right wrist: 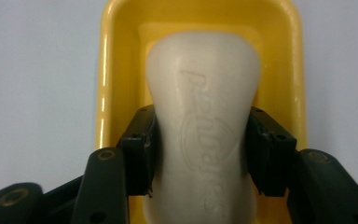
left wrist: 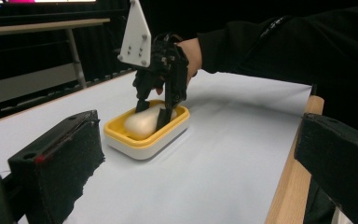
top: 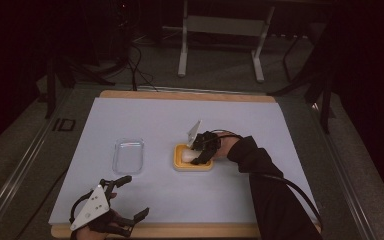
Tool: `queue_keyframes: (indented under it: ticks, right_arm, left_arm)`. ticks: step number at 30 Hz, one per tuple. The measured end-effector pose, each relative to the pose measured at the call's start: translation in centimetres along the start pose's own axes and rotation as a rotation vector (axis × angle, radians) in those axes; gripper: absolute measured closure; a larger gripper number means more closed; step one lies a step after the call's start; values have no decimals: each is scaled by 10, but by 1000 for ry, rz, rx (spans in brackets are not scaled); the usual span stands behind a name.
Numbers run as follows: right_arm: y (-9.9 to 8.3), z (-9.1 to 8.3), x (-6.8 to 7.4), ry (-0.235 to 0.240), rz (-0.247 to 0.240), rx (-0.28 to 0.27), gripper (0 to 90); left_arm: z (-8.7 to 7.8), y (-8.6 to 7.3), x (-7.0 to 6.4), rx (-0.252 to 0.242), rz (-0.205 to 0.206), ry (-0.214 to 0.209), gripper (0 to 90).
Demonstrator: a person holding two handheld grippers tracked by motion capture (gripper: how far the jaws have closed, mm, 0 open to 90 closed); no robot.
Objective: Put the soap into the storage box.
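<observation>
A white bar of soap [right wrist: 203, 93] lies in a yellow soap dish [right wrist: 116, 56] near the middle of the white sheet. My right gripper [right wrist: 200, 149] reaches down into the dish, and its pads [right wrist: 140, 149] press against both sides of the bar. From above, the right gripper [top: 200, 152] sits over the dish [top: 180, 165], with the soap [top: 186, 156] partly hidden beneath it. The left gripper view shows the soap [left wrist: 142, 122], the dish [left wrist: 144, 142] and the right gripper [left wrist: 156, 105] from the side. My left gripper [top: 134, 196] stands open and holds nothing near the table's front left edge.
A clear plastic tray or lid [top: 128, 155] lies left of the dish on the white sheet [top: 145, 115]. The wooden table edge [top: 180, 231] runs along the front. A metal table frame [top: 220, 45] stands on the floor beyond the table.
</observation>
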State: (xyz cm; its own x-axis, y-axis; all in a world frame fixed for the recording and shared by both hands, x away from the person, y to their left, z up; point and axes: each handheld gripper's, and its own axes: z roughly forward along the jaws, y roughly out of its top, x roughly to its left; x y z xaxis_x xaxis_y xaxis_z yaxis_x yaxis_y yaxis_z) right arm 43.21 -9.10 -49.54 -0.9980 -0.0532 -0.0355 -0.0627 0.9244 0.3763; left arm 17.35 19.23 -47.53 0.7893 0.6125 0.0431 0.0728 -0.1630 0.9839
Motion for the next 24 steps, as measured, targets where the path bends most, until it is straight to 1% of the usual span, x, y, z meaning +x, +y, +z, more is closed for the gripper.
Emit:
queue_keyframes:
  ticks: [2,7,9,13,15,17,19,22,24]
  right_arm:
    - [1,0,0,3,18,2,481]
    - [3,0,0,8,13,16,462]
    - [3,-2,-1,9,18,10,462]
    - [5,-8,-1,17,20,2,447]
    - [6,-12,-1,11,21,3,446]
    - [8,-16,-1,-2,10,1,441]
    - [10,-22,-2,6,18,-3,441]
    - [12,-32,0,-7,23,0,441]
    - [13,-38,0,-1,31,3,424]
  left_arm:
    - [0,0,0,2,0,-1,12]
    - [0,0,0,1,2,-1,11]
    - [0,0,0,1,0,-1,12]
    - [1,0,0,2,1,-2,11]
    - [1,0,0,3,0,-3,12]
    - [1,0,0,4,0,-3,12]
    - [1,0,0,4,0,-3,12]
    - [2,0,0,5,0,-4,11]
    - [2,0,0,3,-1,-4,11]
